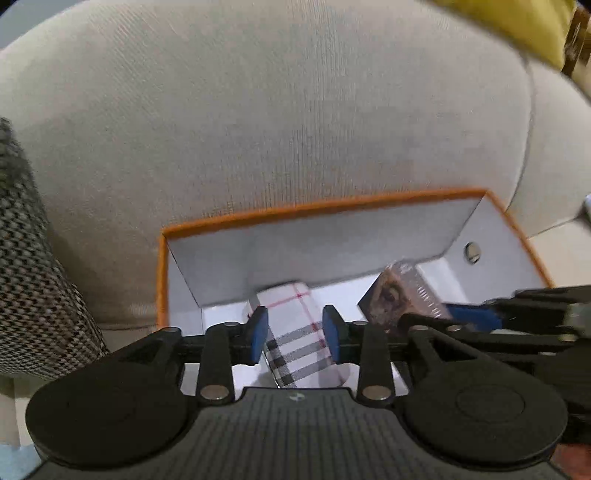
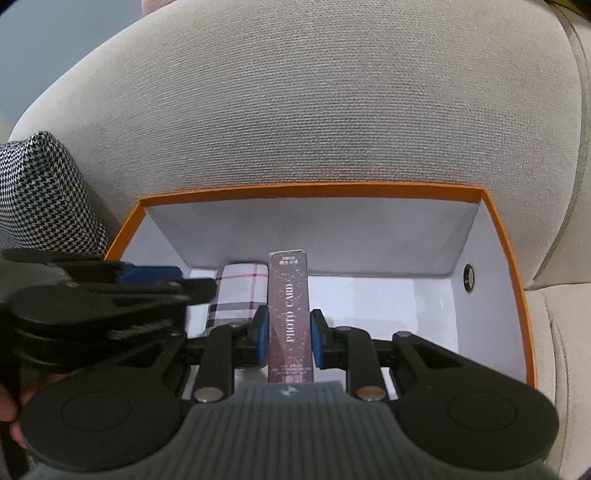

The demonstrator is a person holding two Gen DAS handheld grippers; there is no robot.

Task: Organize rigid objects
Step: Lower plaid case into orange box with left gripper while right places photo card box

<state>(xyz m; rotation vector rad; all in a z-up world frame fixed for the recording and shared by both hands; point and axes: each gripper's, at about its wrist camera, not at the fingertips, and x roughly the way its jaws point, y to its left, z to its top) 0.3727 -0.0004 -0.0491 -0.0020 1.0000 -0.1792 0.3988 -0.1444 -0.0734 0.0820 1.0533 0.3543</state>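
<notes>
An orange-rimmed box (image 1: 332, 206) with white inner walls rests on a beige sofa. Inside it lies a plaid-patterned box (image 1: 295, 317), between the blue pads of my left gripper (image 1: 295, 332). The pads stand just off its sides, so the gripper is open. To its right, my right gripper (image 2: 289, 334) is shut on a tall maroon box (image 2: 288, 295) lettered PHOTO CARD, held upright over the white floor. In the right wrist view the plaid box (image 2: 242, 291) lies directly left of the maroon box. The left gripper's blue pad (image 2: 147, 275) shows at the far left.
The sofa backrest (image 2: 332, 110) rises directly behind the orange box (image 2: 314, 190). A houndstooth cushion (image 2: 40, 192) stands against the box's left side. A yellow cushion (image 1: 517, 26) shows at the upper right. The box floor right of the maroon box is bare white.
</notes>
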